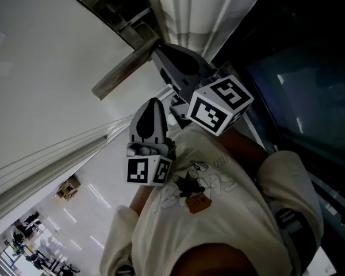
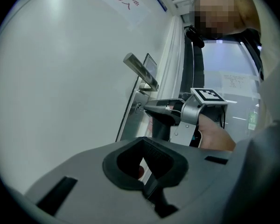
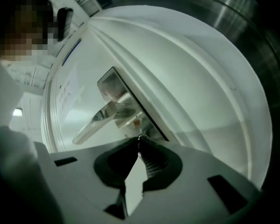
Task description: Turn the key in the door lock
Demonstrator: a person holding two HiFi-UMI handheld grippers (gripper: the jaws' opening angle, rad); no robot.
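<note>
Close above key [image 3: 141,137], door handle [image 3: 100,122] juts out.

The white door [image 1: 46,85] carries a metal lock plate [image 2: 130,125] with a lever handle [image 1: 123,69] above the key [image 2: 138,107].

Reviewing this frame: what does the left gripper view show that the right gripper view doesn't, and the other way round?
Only the left gripper view: the right gripper from outside, with its marker cube and the hand holding it. Only the right gripper view: that gripper's jaws from behind, closed on the key. Both: the door handle and the lock plate.
</note>
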